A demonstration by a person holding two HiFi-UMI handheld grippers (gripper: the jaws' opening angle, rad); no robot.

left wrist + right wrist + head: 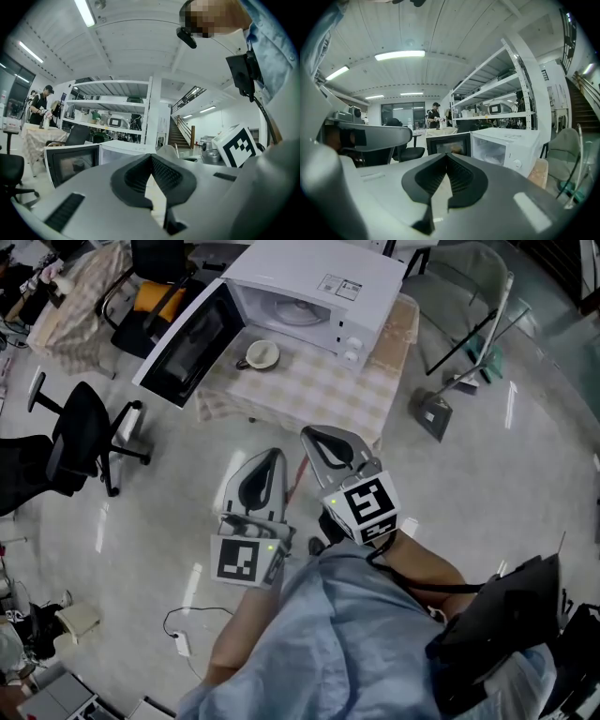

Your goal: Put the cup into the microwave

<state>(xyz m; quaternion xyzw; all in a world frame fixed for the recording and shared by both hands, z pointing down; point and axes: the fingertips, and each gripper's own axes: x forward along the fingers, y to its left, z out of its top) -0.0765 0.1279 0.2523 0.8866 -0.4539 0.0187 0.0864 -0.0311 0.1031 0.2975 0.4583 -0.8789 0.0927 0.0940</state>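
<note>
A pale cup (260, 354) stands on the checked tablecloth (309, 390) of a small table, just in front of a white microwave (309, 296). The microwave's dark door (183, 343) hangs wide open to the left. Both grippers are held over the floor, short of the table, and point at it. My left gripper (275, 454) is shut and holds nothing. My right gripper (307, 432), beside it, is also shut and empty. In the right gripper view the microwave (506, 147) shows ahead to the right, beyond my shut right gripper (446, 155). The left gripper view shows the door (72, 161) past my left gripper (151, 157).
A black office chair (70, 442) stands on the floor to the left. A grey folding chair (478, 324) and a dustpan (433, 413) are at the right of the table. A white cable with a plug (183, 643) lies on the floor at lower left. Shelving (497, 110) lines the far wall.
</note>
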